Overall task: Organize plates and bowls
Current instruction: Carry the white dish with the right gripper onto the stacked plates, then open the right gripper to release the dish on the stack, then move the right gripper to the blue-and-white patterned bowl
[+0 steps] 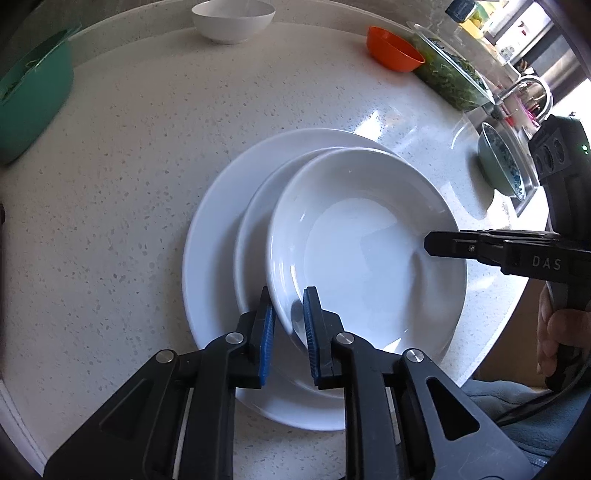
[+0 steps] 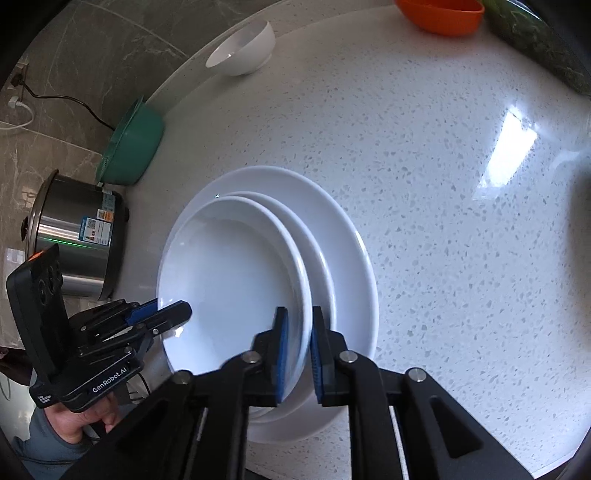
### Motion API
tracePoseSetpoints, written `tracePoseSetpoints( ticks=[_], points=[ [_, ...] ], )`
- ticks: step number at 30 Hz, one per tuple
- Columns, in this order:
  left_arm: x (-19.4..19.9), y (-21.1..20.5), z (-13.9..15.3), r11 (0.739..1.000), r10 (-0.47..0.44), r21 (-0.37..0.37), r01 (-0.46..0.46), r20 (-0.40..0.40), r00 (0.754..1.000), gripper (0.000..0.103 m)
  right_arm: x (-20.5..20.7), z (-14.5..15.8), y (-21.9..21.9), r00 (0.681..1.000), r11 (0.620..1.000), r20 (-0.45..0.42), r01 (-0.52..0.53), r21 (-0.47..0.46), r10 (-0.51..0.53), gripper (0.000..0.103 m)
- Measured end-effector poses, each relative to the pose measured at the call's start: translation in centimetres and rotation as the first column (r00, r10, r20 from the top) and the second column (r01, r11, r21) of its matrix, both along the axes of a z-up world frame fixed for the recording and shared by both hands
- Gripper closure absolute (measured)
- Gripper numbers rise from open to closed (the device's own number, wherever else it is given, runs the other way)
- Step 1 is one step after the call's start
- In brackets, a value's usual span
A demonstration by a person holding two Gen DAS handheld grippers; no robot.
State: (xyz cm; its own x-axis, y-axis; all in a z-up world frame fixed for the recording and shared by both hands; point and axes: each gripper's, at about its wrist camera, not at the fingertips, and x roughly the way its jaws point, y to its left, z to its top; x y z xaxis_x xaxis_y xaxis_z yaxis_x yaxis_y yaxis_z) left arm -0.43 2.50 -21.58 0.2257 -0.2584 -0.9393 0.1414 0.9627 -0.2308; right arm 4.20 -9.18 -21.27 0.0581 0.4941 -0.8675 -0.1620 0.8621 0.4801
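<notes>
Three white dishes are stacked on the speckled counter: a large plate, a medium plate and, off-centre on top, a shallow bowl. My left gripper straddles the shallow bowl's near rim. Its blue pads stand slightly apart, with a gap on the inner side. My right gripper straddles the opposite rim the same way, and white shows between its pads and the rim. Neither gripper clamps the bowl.
At the back of the counter sit a small white bowl and an orange bowl. A teal basin and a steel pot stand to the left. A glass dish of greens and a sink lie to the right.
</notes>
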Motion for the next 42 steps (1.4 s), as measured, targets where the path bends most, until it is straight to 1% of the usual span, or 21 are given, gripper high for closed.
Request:
tracePoseSetpoints(
  ticks=[1,2,3,4,5,6,8,9,10,14,17,21,25,28,30,33,35,38,39,41,42],
  points=[
    [-0.1,0.1,0.1,1.0,0.001,-0.019,-0.001,0.0,1.0,0.078,0.0,0.1,0.1,1.0,1.0,0.006,0.002,-0.003,-0.002,0.082],
    [-0.3,0.6,0.3,0.999,0.0,-0.039,0.0,0.003,1.0,0.068,0.0,0.1,0.1,1.0,1.0,0.006,0.002,0.0,-0.002,0.078],
    [-0.4,0.6,0.5,0.998,-0.007,-0.065,0.007,0.013,1.0,0.062,0.0,0.2,0.1,1.0,1.0,0.006,0.002,0.006,-0.002,0.071],
    [-0.4,0.3,0.6,0.997,-0.014,-0.074,0.016,0.025,1.0,0.052,-0.1,0.2,0.3,1.0,1.0,0.007,0.002,0.014,-0.003,0.068],
    [-0.5,0.0,0.9,0.997,-0.024,-0.076,0.027,0.041,0.999,0.043,-0.2,0.3,0.4,1.0,1.0,0.009,0.001,0.017,-0.001,0.063],
    [-0.6,-0.3,1.2,0.997,-0.035,-0.073,0.039,0.059,0.998,0.04,-0.2,0.4,0.7,1.0,1.0,0.011,-0.002,0.017,0.002,0.057],
    [-0.6,-0.6,1.6,0.996,-0.043,-0.076,0.049,0.079,0.996,0.031,-0.3,0.6,1.0,1.0,1.0,0.011,0.0,0.027,0.0,0.049],
    [-0.5,-0.6,1.8,0.996,-0.038,-0.079,0.045,0.091,0.995,0.028,-0.3,0.7,1.3,1.0,1.0,0.011,0.002,0.029,-0.003,0.047],
    [-0.5,-0.4,1.9,0.997,-0.03,-0.071,0.037,0.095,0.995,0.021,-0.3,0.8,1.4,1.0,1.0,0.013,0.004,0.023,-0.004,0.046],
    [-0.4,1.6,2.1,0.996,0.026,-0.082,-0.018,0.095,0.995,0.019,-0.3,1.3,2.1,1.0,1.0,0.026,0.015,0.007,-0.015,0.038],
    [-0.7,3.2,2.9,0.995,0.05,-0.095,-0.039,0.112,0.992,0.019,-0.5,1.7,2.4,0.999,1.0,0.034,0.019,-0.016,-0.018,0.036],
    [-0.8,4.7,4.6,0.99,0.071,-0.134,-0.051,0.147,0.987,0.019,-0.7,2.3,2.3,0.997,0.998,0.054,0.049,-0.031,-0.047,0.035],
    [-0.8,5.1,6.8,0.978,0.092,-0.201,-0.052,0.193,0.977,0.019,-1.0,3.4,1.4,0.993,0.996,0.076,0.088,-0.016,-0.086,0.035],
    [-0.3,4.0,8.5,0.97,0.074,-0.243,-0.016,0.23,0.97,0.019,-1.6,4.6,-0.3,0.987,0.991,0.095,0.127,0.045,-0.131,0.035],
    [0.0,2.6,9.6,0.965,0.053,-0.262,0.015,0.251,0.967,0.019,-1.9,5.5,-2.4,0.979,0.981,0.108,0.164,0.098,-0.175,0.035],
    [0.5,-0.3,11.0,0.956,0.025,-0.289,0.055,0.265,0.964,0.019,-2.0,6.6,-6.1,0.959,0.963,0.131,0.233,0.134,-0.25,0.035],
    [0.8,-2.4,11.3,0.951,0.02,-0.302,0.064,0.265,0.964,0.019,-1.8,7.7,-10.0,0.938,0.943,0.152,0.287,0.169,-0.313,0.035],
    [1.1,-5.6,11.7,0.944,0.019,-0.323,0.067,0.257,0.966,0.019,-1.2,9.7,-16.4,0.896,0.915,0.205,0.36,0.183,-0.393,0.035],
    [1.2,-7.1,11.8,0.946,0.022,-0.319,0.064,0.258,0.966,0.019,-0.8,10.3,-19.1,0.882,0.906,0.222,0.381,0.186,-0.416,0.035],
    [1.6,-9.5,11.6,0.952,0.027,-0.302,0.054,0.258,0.966,0.019,0.0,11.1,-23.7,0.863,0.894,0.242,0.407,0.185,-0.443,0.035],
    [2.0,-11.3,11.5,0.955,0.036,-0.293,0.042,0.253,0.967,0.019,0.5,11.3,-25.8,0.858,0.89,0.246,0.415,0.187,-0.451,0.035]
  ],
)
